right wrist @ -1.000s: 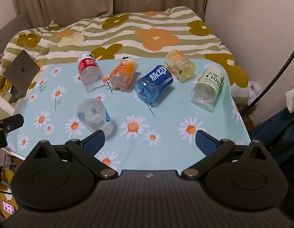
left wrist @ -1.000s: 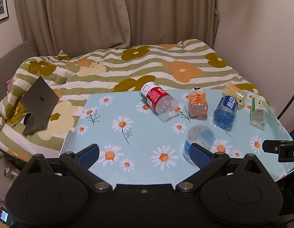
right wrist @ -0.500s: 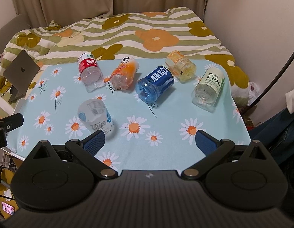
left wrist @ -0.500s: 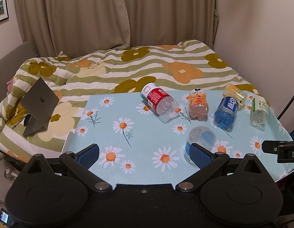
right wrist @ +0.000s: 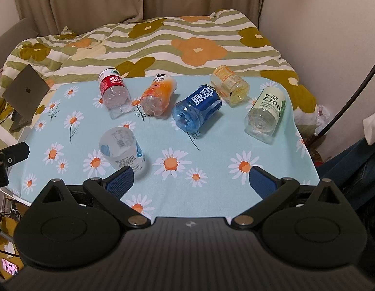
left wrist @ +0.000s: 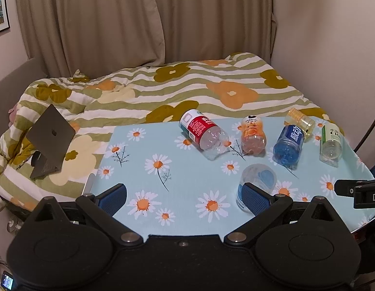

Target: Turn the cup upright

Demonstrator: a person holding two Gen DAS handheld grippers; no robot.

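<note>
**Tongs poised over toppled cups**

Both tongs, left gripper (left wrist: 183,195) and right gripper (right wrist: 191,178), hover with fingers apart, holding nothing. The nearest clear cup (right wrist: 122,150) lies on its side on the daisy tablecloth (right wrist: 211,150); five more lie beyond. A grip across its middle, then a slow tilt, looks safest.

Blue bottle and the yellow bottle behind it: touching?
Cannot tell. In both wrist views the blue bottle overlaps the yellow bottle, showing no clear gap or contact.
</note>
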